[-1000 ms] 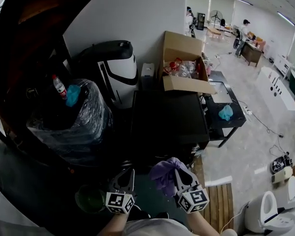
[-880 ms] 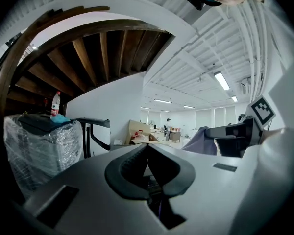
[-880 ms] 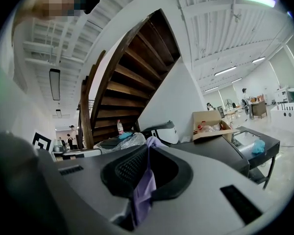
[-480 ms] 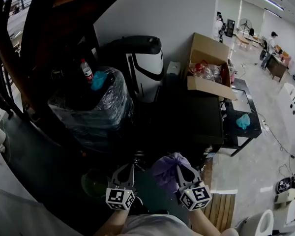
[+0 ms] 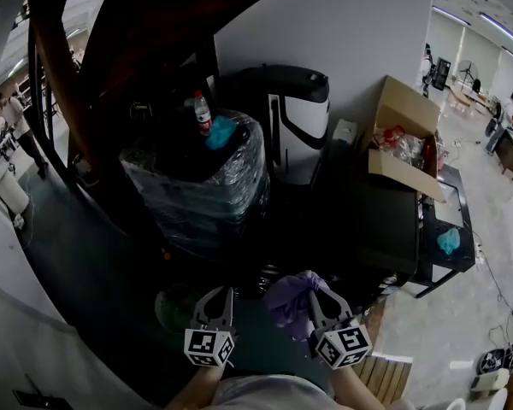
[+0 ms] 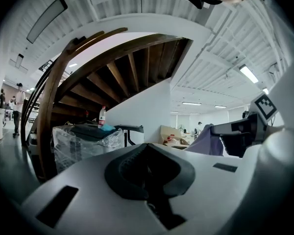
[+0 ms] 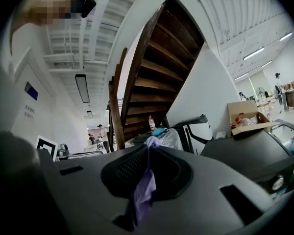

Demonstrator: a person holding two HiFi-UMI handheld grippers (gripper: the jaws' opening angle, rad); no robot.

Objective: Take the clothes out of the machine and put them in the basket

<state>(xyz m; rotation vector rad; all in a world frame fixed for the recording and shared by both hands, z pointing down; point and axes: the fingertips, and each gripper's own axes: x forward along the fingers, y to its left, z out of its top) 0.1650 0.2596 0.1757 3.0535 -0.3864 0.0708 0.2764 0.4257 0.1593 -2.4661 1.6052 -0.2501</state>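
My right gripper [image 5: 318, 300] [image 7: 148, 145] is shut on a crumpled purple garment [image 5: 289, 300]. The cloth runs as a strip between the pads [image 7: 145, 192] and bunches past the tips. My left gripper [image 5: 219, 297] [image 6: 146, 147] is beside it, jaws closed together with nothing in them. From the left gripper view the garment [image 6: 206, 142] hangs off the right gripper [image 6: 240, 131]. A green round tub [image 5: 174, 307] sits on the dark floor just left of the left gripper. A black box-shaped machine [image 5: 372, 220] stands ahead to the right.
A plastic-wrapped stack [image 5: 197, 186] carrying a bottle [image 5: 203, 112] and a teal cloth [image 5: 222, 131] stands ahead. Behind are a black-and-white appliance [image 5: 297, 118], an open cardboard box [image 5: 406, 143] and a wooden staircase [image 5: 111, 24]. A slatted wooden mat [image 5: 386, 372] lies at the lower right. People stand far left.
The whole view has swung to the left: the wrapped stack and appliance moved rightward in the picture. Both grippers travelled with it, side by side. The purple garment stays in the right gripper.
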